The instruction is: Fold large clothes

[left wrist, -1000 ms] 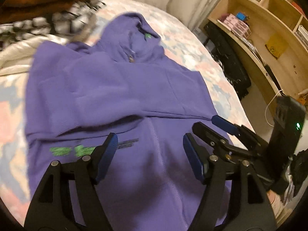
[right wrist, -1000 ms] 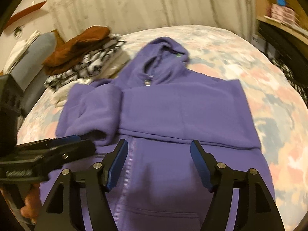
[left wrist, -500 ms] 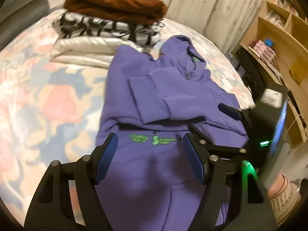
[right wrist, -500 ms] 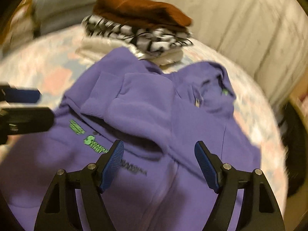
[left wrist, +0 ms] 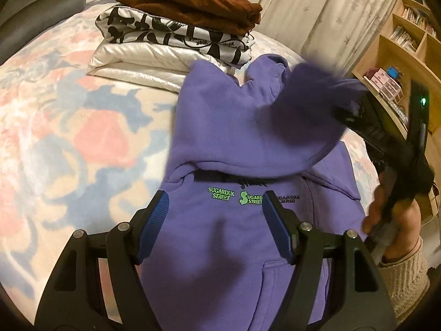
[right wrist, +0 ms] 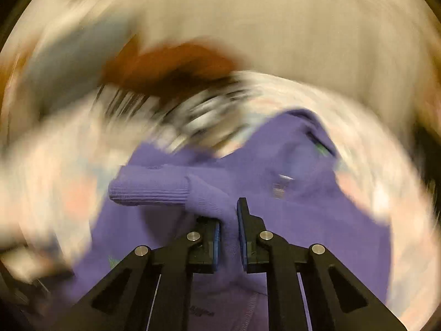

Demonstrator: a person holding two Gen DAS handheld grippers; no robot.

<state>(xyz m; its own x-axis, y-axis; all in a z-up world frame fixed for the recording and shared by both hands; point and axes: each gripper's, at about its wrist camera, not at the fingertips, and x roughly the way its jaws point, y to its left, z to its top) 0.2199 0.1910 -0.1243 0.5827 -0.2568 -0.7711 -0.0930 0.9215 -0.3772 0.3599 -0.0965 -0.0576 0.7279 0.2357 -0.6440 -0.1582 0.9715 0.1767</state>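
Where hoodie (left wrist: 248,143) lies, stacked clothes (left wrist: 176,30) beside.

A bed (left wrist: 82,127) has a flowery cover. Pale curtains (left wrist: 325,13) hang behind it. Wooden shelves (left wrist: 405,41) stand at the right.

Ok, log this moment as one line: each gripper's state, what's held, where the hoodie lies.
left gripper: open, empty, over hoodie | right gripper: shut on sleeve, just closed | hoodie: flat on bed
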